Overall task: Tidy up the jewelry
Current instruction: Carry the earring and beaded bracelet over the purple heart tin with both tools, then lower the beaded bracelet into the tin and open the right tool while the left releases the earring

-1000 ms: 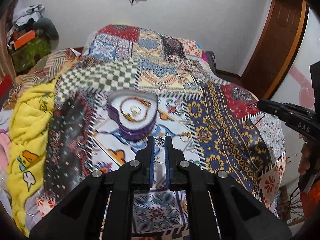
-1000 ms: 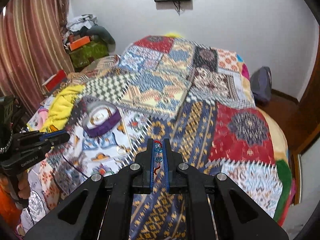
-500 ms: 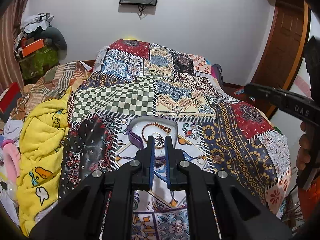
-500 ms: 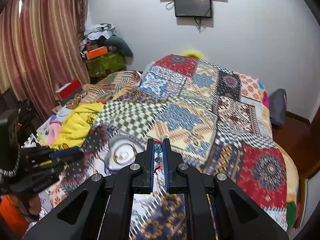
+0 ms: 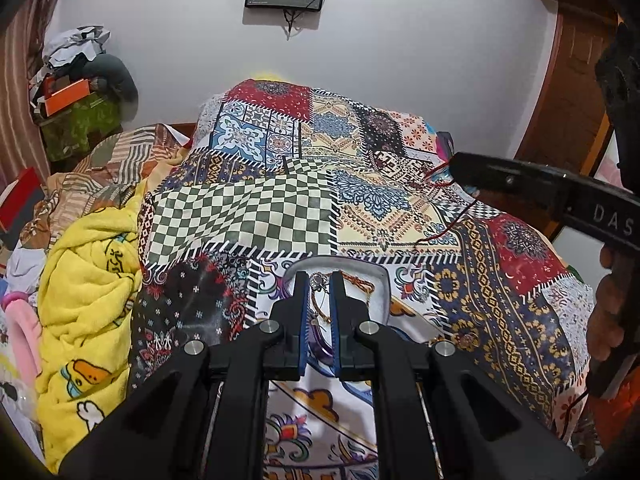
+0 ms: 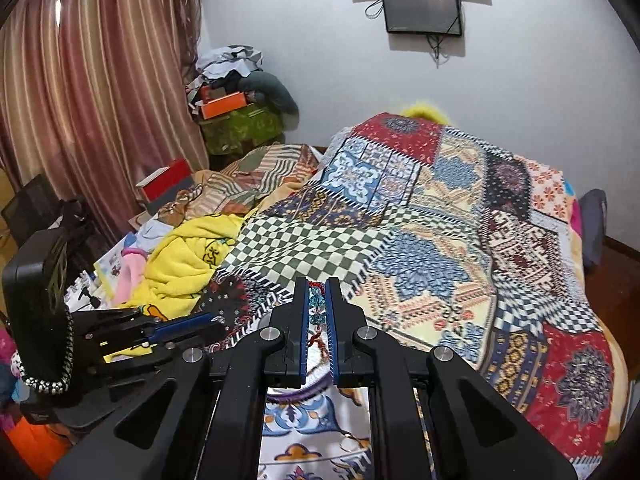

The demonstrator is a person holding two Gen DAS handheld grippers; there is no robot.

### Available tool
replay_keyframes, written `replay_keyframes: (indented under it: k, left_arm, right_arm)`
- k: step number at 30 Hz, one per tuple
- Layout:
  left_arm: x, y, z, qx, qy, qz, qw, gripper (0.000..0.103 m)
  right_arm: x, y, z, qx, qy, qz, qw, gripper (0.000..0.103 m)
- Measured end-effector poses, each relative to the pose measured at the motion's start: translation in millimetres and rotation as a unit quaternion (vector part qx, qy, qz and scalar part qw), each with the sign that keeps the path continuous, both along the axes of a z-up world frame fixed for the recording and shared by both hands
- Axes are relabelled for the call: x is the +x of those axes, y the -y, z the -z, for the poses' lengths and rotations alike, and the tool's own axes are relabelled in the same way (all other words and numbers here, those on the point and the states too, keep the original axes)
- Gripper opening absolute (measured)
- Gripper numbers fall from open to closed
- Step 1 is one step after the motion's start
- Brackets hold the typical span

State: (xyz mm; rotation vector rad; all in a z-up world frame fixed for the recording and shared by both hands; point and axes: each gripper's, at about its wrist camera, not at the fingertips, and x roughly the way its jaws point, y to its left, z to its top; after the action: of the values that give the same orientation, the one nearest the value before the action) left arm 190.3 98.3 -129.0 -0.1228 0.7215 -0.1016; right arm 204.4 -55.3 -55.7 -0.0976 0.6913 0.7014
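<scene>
My left gripper (image 5: 319,282) is shut on a small silver jewelry piece (image 5: 317,280) and hangs right over the heart-shaped purple box (image 5: 380,280). The box's white inside holds a gold-brown bracelet (image 5: 358,280). My right gripper (image 6: 318,286) is shut on a blue-bead bracelet with red cord (image 6: 317,300). In the left wrist view the right gripper (image 5: 456,166) sits up and to the right of the box, red cord (image 5: 448,232) dangling. In the right wrist view the left gripper (image 6: 208,320) is at lower left, and the box's purple wall (image 6: 304,394) shows under my fingers.
All this is over a bed with a patchwork bedspread (image 5: 248,216). A yellow blanket (image 5: 88,280) is bunched at the left edge. A gold ring (image 6: 348,444) lies on the bedspread near the front. A wooden door (image 5: 568,92) is at right, and clutter and a curtain (image 6: 80,100) at left.
Both grippers have moved forward toward the box, with their views tilting up. The left one now hangs over the box. Each still holds its piece.
</scene>
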Motion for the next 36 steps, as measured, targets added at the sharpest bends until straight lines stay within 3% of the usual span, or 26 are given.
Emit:
replay_keyframes:
  k: [10, 23, 36]
  left_arm:
    - [28, -13, 9, 0.0, -0.011, 0.01, 0.9999, 0.008]
    - [50, 3, 38, 0.008, -0.048, 0.042, 0.9979, 0.008]
    - [52, 11, 39, 0.023, -0.055, 0.057, 0.9966, 0.008]
  right_arm:
    - [13, -20, 23, -0.003, -0.04, -0.016, 0.999, 0.007]
    - [38, -28, 65, -0.027, -0.107, -0.02, 0.994, 0.007]
    - [38, -32, 81, -0.045, -0.126, -0.034, 0.99, 0.007]
